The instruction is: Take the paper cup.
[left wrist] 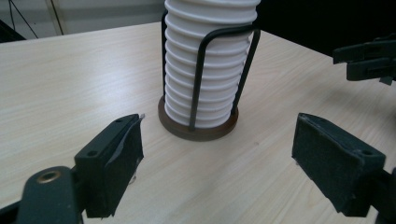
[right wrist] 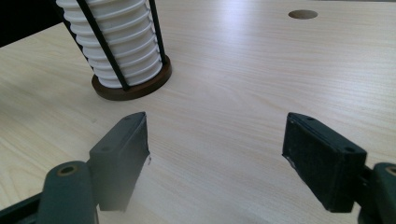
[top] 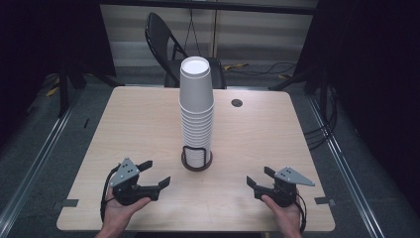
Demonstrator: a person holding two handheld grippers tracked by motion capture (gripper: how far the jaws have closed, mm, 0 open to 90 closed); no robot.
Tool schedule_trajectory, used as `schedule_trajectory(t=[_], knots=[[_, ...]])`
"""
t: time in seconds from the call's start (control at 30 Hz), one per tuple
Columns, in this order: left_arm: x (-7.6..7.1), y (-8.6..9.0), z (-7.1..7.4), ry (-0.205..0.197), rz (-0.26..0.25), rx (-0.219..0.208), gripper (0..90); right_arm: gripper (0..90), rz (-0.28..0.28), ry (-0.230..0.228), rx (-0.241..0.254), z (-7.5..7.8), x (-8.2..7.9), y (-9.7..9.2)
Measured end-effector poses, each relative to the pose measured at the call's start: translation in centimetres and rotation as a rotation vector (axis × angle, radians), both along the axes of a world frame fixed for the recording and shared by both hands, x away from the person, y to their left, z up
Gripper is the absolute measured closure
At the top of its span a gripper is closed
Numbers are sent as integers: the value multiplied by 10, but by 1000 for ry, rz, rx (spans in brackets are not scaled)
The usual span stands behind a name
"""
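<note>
Pale wooden counter [top: 148, 124], and dead centre of frame stands the cup stack [top: 196, 109], kept upright by its wire holder [top: 196, 159]. Left hand-held gripper [top: 151, 174] and right hand-held gripper [top: 259, 177] wait low, jaws spread, empty, likely poised to reach.

Bright tabletop, dark surroundings, blurred near jaws

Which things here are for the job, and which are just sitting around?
Probably for the job:
stack of white cups
wire holder around it
left gripper, open
right gripper, open

Just around:
folding chair
hole in the table
</note>
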State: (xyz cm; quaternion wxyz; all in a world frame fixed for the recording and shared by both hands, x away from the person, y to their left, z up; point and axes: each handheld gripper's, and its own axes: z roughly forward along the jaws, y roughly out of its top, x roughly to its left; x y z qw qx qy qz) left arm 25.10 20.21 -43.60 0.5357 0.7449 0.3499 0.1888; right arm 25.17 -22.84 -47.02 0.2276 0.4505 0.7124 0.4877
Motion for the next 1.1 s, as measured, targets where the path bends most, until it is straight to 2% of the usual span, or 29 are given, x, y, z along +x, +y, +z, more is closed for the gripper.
schedule_trajectory(t=[0.3,0.53,0.77,0.87,1.0,1.1], knots=[[-3,-1,17,-25,-22,-24,169,218,16,-6,-3,3,-3,4],[-4,-5,31,-57,-34,-23,178,218,20,-1,-2,3,-3,5],[2,-12,45,-82,-32,-15,176,215,20,0,3,3,-3,4],[4,-15,53,-86,-53,-17,176,209,25,-3,3,3,-4,5],[7,-17,58,-80,-33,-30,171,205,28,-7,7,4,-5,5],[9,-18,61,-70,-39,-34,170,202,32,-8,5,4,-5,6]])
